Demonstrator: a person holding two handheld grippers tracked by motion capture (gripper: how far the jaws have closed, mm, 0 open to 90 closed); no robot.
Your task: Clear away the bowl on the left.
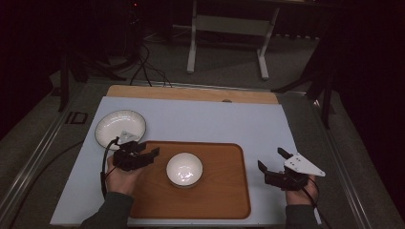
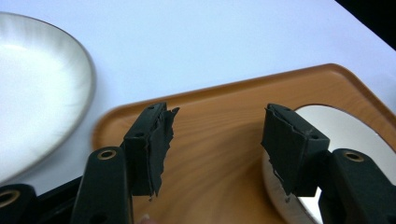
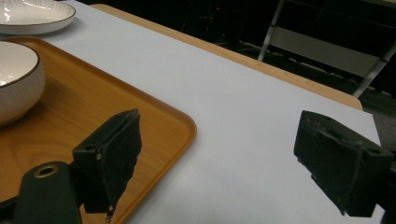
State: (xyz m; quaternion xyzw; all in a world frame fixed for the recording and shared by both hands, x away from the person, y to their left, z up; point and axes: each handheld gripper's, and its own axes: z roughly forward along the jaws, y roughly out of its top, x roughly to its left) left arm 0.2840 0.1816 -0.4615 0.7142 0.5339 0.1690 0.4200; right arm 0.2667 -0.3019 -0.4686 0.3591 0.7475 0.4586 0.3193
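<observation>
The left gripper (image 1: 145, 153) hangs over the tray's (image 1: 224, 191) left end with its jaws spread and nothing between them. In the left gripper view one pad (image 2: 289, 144) sits just beside the bowl's (image 1: 184, 169) rim, not pressing it. The bowl stands upright near the middle of the tray, and the plate (image 1: 120, 126) rests on the white mat (image 1: 215, 119) just beyond the tray's far left corner.

The work in hand looks like loading the tray, with the bowl placed and the plate likely next. To do that well, I'd lift the left gripper clear of the bowl first, then swing across to the plate's near edge and come in low and level, so one jaw slides under the thin rim rather than knocking it.

The right gripper (image 1: 272, 160) rests off the tray's right side, jaws wide apart and empty over the mat.

The room beyond the table is very dark. The left gripper view cuts off much of both plate and bowl, and whether that pad actually touches the bowl I cannot tell.
</observation>
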